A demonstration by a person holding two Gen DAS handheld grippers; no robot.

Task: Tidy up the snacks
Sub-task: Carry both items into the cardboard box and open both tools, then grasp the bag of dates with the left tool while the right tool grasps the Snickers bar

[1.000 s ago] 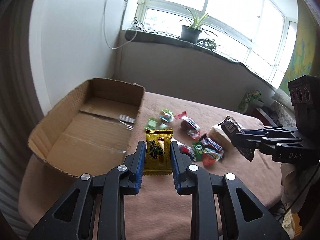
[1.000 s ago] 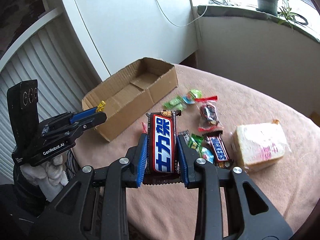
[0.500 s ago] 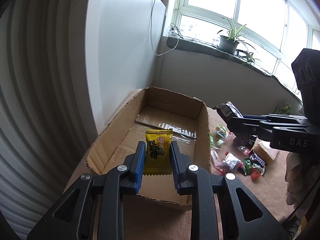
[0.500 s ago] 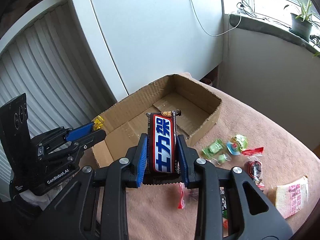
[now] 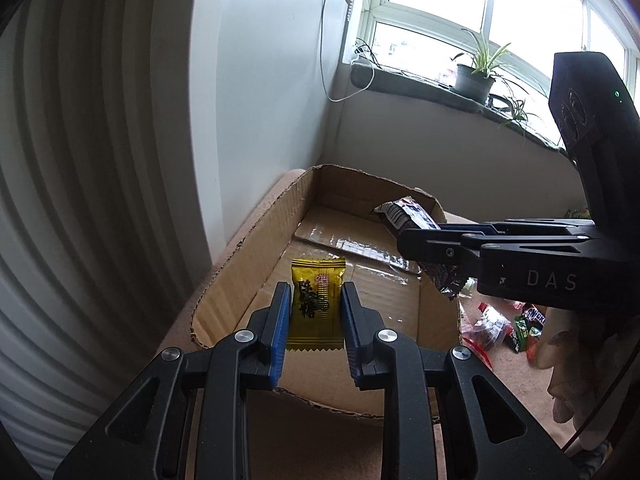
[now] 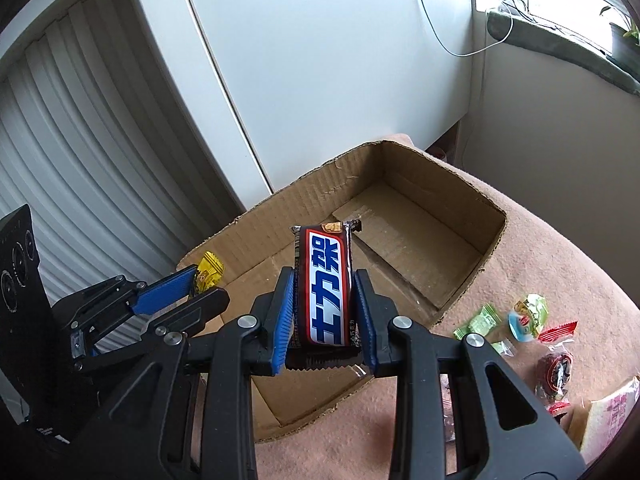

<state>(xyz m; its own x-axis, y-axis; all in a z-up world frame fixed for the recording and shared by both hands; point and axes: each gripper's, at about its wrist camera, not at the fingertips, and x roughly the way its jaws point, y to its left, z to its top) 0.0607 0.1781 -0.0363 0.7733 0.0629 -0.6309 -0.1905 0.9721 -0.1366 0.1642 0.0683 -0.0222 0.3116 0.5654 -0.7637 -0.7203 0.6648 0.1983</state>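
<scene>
My left gripper is shut on a yellow candy packet and holds it above the near end of the open cardboard box. My right gripper is shut on a brown Snickers bar with blue lettering and holds it above the same box. In the left wrist view the right gripper reaches in from the right over the box with the bar in it. In the right wrist view the left gripper shows at the left with the yellow packet.
Loose candies and a white bread pack lie on the pink tablecloth right of the box. More sweets show in the left wrist view. A white wall and ribbed shutter stand close behind the box.
Both grippers have swung left from the snack pile to over the cardboard box, each still holding its snack.
</scene>
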